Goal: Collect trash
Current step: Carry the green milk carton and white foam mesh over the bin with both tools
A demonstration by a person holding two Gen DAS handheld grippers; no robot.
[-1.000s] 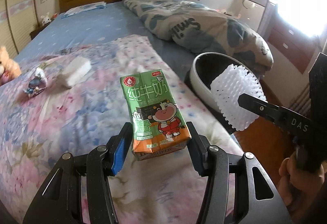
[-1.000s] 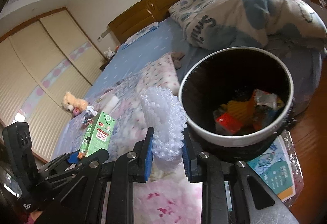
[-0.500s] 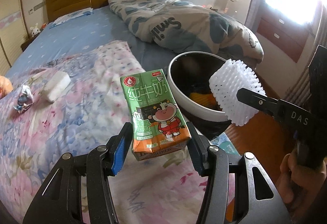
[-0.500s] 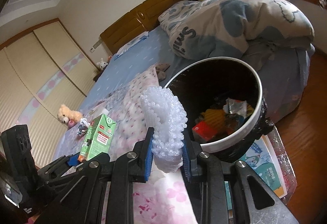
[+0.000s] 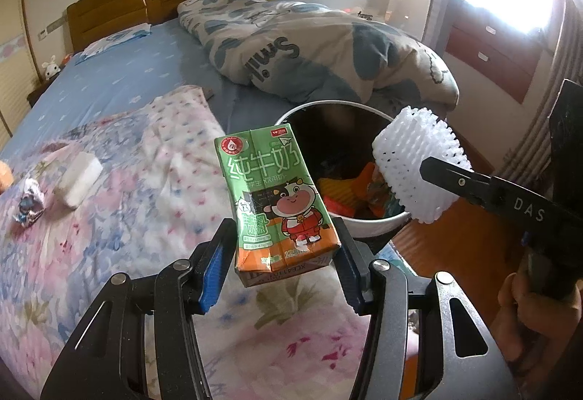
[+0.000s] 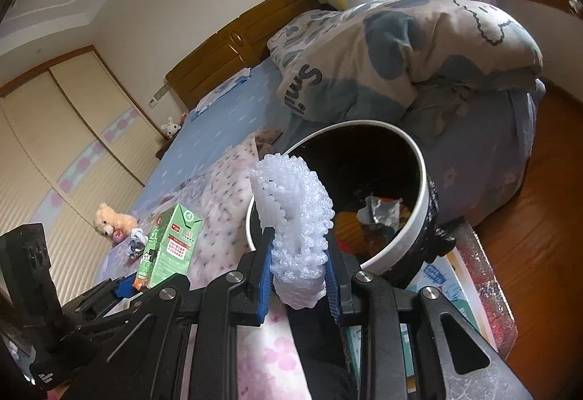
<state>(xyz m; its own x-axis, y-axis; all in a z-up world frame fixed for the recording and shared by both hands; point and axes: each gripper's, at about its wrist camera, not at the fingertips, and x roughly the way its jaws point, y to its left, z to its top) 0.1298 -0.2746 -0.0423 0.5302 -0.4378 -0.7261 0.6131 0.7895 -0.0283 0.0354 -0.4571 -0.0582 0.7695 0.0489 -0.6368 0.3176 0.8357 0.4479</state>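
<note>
While both my hands have swung from the bed toward the bin (image 5: 359, 230), my left gripper (image 5: 282, 259) pinches the milk carton (image 5: 277, 199) just near of its rim and my right gripper (image 6: 298, 278) squeezes the foam net (image 6: 295, 217) above its near edge; dropping comes next.

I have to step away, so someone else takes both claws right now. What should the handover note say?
Left claw: shut on the green milk carton, held above the bed edge, short of the bin.
Right claw: shut on the white foam net, held at the near rim of the trash bin.
Done: bin already holds several wrappers.
Left: drop the foam net and the carton into the bin, then fetch the white block and the crumpled wrapper lying on the floral blanket.
</note>
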